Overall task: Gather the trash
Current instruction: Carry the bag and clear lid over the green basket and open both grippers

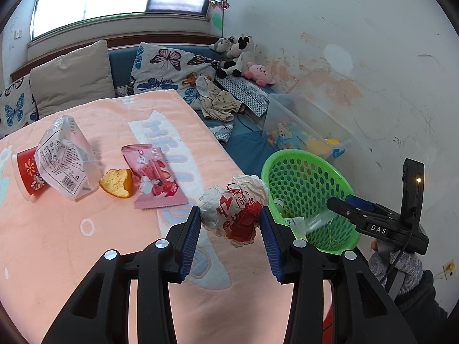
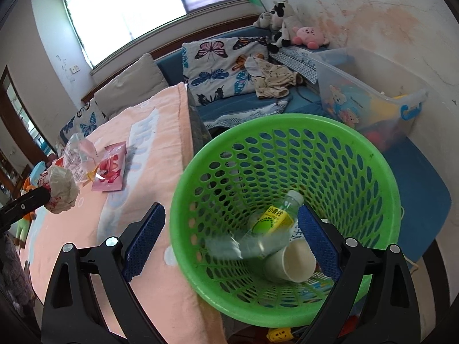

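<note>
1. Gripping a crumpled paper ball (image 1: 235, 209), the left tongs (image 1: 231, 230) hold it above the pink surface (image 1: 71, 258), beside the green basket (image 1: 341, 189).
2. Right tongs (image 2: 229, 246) gape apart over the basket, nothing between them.
3. Bottle (image 2: 266, 223) and cup (image 2: 289, 263) lie inside.

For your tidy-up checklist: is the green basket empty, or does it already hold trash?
Not empty. The green basket already holds a plastic bottle lying on its side and a paper cup.

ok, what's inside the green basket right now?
In the basket: a clear bottle with a yellow label, a white paper cup, and printed paper under them, mostly covered. The rest of the bottom is hidden.
</note>
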{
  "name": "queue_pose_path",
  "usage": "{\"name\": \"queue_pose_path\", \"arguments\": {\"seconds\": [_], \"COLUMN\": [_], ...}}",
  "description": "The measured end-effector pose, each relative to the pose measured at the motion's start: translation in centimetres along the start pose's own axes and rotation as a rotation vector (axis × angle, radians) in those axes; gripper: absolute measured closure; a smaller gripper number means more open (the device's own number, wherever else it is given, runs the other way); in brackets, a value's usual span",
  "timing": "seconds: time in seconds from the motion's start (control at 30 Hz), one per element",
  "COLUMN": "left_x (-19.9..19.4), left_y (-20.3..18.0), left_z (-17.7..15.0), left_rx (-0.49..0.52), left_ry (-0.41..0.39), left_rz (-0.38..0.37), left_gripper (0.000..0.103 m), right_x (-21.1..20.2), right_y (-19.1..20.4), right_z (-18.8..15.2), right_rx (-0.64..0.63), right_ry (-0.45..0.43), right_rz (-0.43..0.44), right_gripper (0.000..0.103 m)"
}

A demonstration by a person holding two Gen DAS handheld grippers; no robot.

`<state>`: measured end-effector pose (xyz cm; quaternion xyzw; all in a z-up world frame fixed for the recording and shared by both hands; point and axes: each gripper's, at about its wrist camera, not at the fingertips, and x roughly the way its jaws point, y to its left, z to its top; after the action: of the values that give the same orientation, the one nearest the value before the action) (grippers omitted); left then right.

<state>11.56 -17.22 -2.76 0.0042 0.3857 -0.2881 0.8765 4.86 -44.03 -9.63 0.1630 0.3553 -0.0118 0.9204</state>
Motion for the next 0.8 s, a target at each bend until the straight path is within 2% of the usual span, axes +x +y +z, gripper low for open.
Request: {"name": "queue_pose_path", "arguments": {"seconds": [0.27,0.8], "left_x": [0.4,2.3], "left_y": [-0.3,-0.9], "left_z": [0.0,-0.1], "left_rx": [0.006,0.008], "left_ry": [0.009,0.044], "left_rz": [-0.006,-0.009], "left_gripper": [0.062,0.062], "right_x": [-0.2,-1.6], "right_y": [-0.2,1.2], "right_z": [0.1,1.0], "right_rx": [0.009,-0.052], "right_ry": [-0.002,-0.031], "right_rz": [0.001,-0.002], "right_gripper": [0.010,0.010]}}
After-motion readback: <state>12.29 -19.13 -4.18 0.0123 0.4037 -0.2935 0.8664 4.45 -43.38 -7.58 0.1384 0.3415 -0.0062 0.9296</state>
